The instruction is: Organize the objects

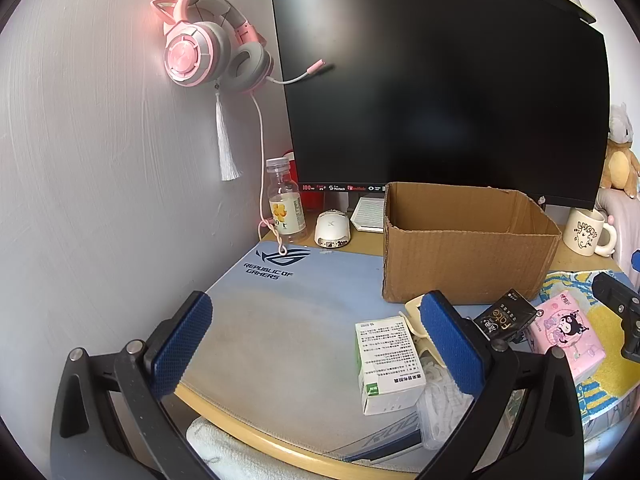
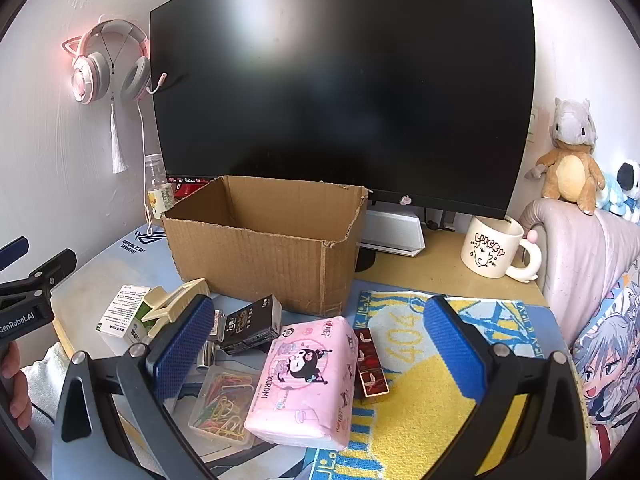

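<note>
Both your grippers, left (image 1: 316,344) and right (image 2: 320,354), gape wide, holding nothing. Cardboard box (image 2: 264,240) sits mid-desk before the monitor (image 2: 344,88); pink tissue pack (image 2: 306,376) and white carton (image 1: 386,364) lie near the desk's front edge.

left gripper (image 1: 316,336) fingers apart, right gripper (image 2: 320,340) likewise

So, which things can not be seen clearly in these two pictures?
- Cardboard box floor: both views, hidden by its front wall.
- Hair clip: left wrist view, partly behind the gripper finger.
- White medicine box print: too small to read.
- Small metal thing: right wrist view, mostly behind the gripper finger.
</note>
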Tool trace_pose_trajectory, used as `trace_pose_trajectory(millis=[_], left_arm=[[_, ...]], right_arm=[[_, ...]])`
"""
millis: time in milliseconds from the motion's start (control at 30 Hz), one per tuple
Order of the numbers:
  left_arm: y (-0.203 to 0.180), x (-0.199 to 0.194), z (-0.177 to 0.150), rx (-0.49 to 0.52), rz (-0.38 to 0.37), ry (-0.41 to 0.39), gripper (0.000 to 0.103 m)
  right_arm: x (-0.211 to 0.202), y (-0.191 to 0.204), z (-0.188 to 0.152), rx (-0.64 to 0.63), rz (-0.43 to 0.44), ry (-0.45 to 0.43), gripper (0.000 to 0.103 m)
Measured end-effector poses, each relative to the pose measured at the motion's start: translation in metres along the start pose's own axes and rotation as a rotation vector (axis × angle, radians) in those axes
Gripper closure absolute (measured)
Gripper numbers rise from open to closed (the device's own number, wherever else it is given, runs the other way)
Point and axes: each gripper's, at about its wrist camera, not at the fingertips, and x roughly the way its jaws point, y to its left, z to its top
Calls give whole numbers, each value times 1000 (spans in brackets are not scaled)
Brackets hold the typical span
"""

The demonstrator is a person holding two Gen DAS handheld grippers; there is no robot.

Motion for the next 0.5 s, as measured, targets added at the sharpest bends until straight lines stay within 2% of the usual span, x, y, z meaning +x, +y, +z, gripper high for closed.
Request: trace_pose_trajectory(millis=[500], left_arm=[[0,2,0,5,5,6,0]], right_arm=[[-2,6,-1,-28,18,-5,0]])
